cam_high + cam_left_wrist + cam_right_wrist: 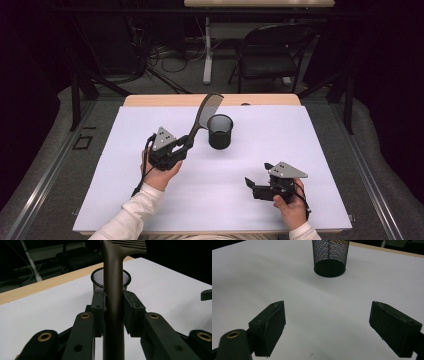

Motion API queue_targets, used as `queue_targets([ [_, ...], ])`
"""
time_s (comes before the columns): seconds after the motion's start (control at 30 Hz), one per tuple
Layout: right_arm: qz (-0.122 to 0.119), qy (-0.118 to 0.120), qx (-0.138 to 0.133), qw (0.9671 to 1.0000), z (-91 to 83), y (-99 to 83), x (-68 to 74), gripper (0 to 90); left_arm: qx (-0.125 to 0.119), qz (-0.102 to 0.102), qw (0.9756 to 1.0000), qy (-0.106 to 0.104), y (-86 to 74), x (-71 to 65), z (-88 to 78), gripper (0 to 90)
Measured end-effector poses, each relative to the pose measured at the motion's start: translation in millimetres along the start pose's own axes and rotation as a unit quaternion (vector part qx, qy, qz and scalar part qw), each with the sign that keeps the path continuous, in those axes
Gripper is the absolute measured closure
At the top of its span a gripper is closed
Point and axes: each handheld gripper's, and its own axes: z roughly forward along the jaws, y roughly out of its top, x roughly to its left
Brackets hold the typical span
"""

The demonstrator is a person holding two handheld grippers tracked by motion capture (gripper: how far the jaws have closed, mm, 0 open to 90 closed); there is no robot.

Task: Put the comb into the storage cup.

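Left gripper (pixel 186 145): you hold it raised above the white table cover (pixel 150 200), left of centre; its jaws are drawn in narrow and pinch the comb's handle from both sides.
Comb (pixel 202 114): dark, gripped low on the handle; the toothed end slants up and away from you, its teeth above and behind the cup.
Left gripper view: the handle (pixel 113 302) stands upright between the two pads, both pressing on it.
Mesh cup (pixel 220 131): black, upright on the cover, just right of the comb and apart from it; open top.
Right gripper (pixel 256 184): you rest it low near the cover's right front; jaws spread wide, nothing between them, pointed toward the cup (pixel 330 257).
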Motion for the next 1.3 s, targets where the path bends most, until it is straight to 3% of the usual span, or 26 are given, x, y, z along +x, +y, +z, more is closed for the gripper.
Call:
queue_targets([
  [0.3, 0.031, 0.01, 0.01, 0.9994, 4.5, 7.3, -2.3, 10.3, -0.007, 0.0, 1.0, 0.0, -0.9, -1.9, -0.3, 72.4],
  [0.73, 0.02, -0.005, 0.027, 0.9994, 12.3, 22.5, 2.7, 8.1, -0.01, 0.001, 1.0, 0.001, -2.5, -5.9, 2.4, 72.4],
  [1.3, 0.009, 0.003, 0.028, 0.9996, 24.6, 53.4, 12.5, 8.2, -0.017, 0.0, 0.9999, 0.001, -4.4, -7.2, 3.5, 72.4],
])
